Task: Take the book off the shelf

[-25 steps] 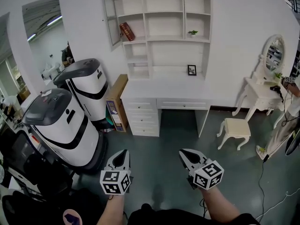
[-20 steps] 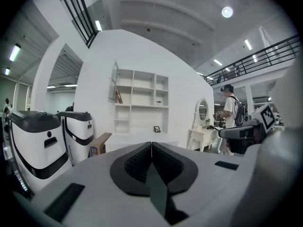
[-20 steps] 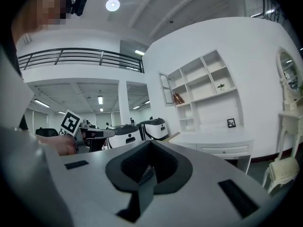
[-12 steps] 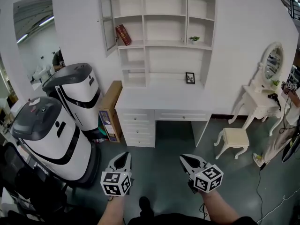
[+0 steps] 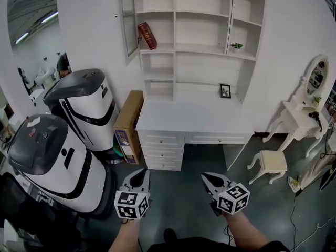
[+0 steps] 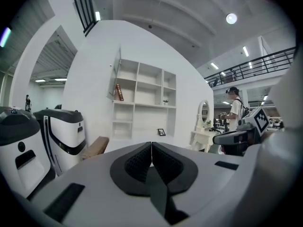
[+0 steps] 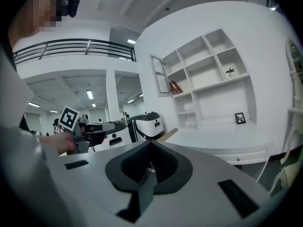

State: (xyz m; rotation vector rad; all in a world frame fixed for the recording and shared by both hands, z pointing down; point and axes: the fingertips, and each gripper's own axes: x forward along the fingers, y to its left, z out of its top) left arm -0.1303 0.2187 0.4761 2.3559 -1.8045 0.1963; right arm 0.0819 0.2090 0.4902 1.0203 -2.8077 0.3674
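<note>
A dark red book (image 5: 147, 35) leans in the upper left compartment of the white shelf unit (image 5: 202, 49) above the desk (image 5: 194, 118), beside an open glass door (image 5: 127, 20). The book (image 6: 119, 92) shows small and far off in the left gripper view, and the book (image 7: 175, 86) is equally distant in the right gripper view. My left gripper (image 5: 140, 173) and right gripper (image 5: 206, 176) are held low over the dark floor, well short of the desk, both pointing toward it. The left gripper (image 6: 151, 143) has its jaws together with nothing in them. The right gripper (image 7: 150, 142) is likewise shut and empty.
Two large white-and-black machines (image 5: 86, 106) (image 5: 50, 156) stand at the left, with a cardboard box (image 5: 127, 119) against the desk's side. A white stool (image 5: 270, 164) and a dressing table (image 5: 302, 117) are at the right. A small plant (image 5: 236, 46) and a picture frame (image 5: 225, 90) sit on the shelves.
Desk and shelf unit have come nearer and grown in the head view as I advanced. Both grippers stay shut and hold the same place in the picture.
</note>
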